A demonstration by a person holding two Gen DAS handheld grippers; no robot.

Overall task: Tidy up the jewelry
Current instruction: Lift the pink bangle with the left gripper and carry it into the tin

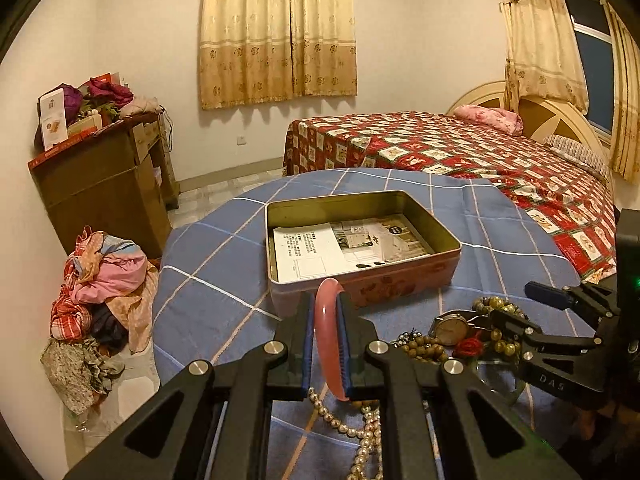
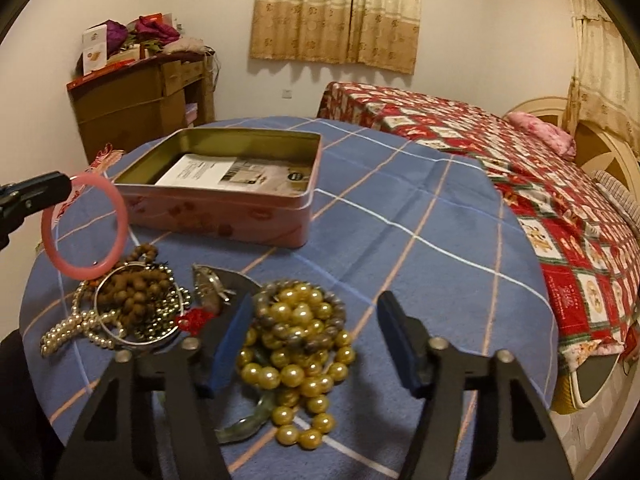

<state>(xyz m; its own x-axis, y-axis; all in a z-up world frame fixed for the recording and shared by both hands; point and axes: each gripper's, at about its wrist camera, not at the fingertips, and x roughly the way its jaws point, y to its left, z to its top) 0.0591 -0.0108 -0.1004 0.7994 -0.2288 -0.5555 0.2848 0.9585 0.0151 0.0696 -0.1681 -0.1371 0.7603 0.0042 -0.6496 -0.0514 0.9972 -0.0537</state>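
Jewelry splits 2 ways: the pink bangle (image 1: 327, 336) hangs clear of the desk (image 2: 420, 216), clamped edgewise in your left tool (image 1: 326, 344) just short of the open tin (image 1: 360, 240). It looks stiff, smooth and likely slippery, so keep the pads square on its band. Your right tool (image 2: 316, 344) stands released astride the gold bead strands (image 2: 300, 344), not yet pinching them; they are loose and will sag, so gather the bunch's middle.

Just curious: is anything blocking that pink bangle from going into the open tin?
Nothing visible. The left tongs hold the pink bangle above the cloth, and the tin sits open just ahead.
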